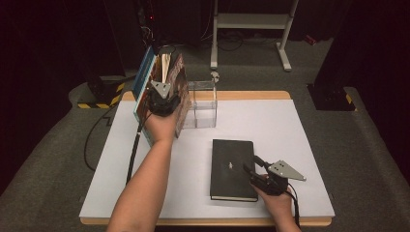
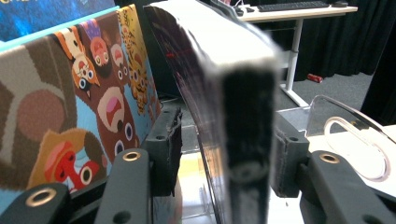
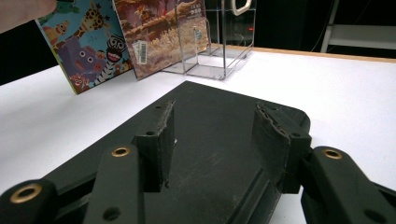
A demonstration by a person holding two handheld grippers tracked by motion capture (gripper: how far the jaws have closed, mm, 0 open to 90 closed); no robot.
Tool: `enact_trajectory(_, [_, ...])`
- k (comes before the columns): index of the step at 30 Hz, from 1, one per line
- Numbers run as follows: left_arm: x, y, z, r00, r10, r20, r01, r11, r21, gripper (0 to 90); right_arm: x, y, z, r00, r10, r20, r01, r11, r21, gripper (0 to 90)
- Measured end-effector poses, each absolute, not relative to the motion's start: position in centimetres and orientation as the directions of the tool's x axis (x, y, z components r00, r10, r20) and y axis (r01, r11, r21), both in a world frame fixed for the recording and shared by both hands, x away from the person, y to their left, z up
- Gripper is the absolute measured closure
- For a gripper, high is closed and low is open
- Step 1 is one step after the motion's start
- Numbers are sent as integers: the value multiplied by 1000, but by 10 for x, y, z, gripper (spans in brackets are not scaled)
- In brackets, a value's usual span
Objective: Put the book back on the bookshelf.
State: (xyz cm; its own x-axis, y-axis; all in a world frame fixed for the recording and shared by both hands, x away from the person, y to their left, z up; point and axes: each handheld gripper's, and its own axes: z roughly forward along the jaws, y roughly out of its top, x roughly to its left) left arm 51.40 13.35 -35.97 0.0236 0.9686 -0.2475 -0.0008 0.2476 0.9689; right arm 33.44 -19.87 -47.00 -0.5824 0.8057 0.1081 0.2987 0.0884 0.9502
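While left gripper (image 1: 162,99) stands at upright picture books (image 1: 164,82) beside clear acrylic box (image 1: 202,104), black hardcover notebook (image 1: 232,169) lies flat near desk (image 1: 290,145) front edge, long axis front-to-back, right gripper (image 1: 252,170) at its right edge.

Left gripper view: jaws straddle dark-spined book (image 2: 243,140); left pad apart, right contact unclear; cartoon-animal book (image 2: 70,116) beside.

Right gripper view: jaws half open over notebook (image 3: 210,140), gripping nothing.

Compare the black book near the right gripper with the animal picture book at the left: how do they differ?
The black book lies flat on the table; the animal picture book stands leaning. The black book has a plain dark cover; the animal picture book is brightly coloured with cartoon animals. Both are closed.
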Motion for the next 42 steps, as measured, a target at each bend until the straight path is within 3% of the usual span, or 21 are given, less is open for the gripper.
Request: enact_trajectory(42, [473,136,-364,38,970,-241,-3,242,970,530,334,-195,-470,-593,800,95,293,105,950,486])
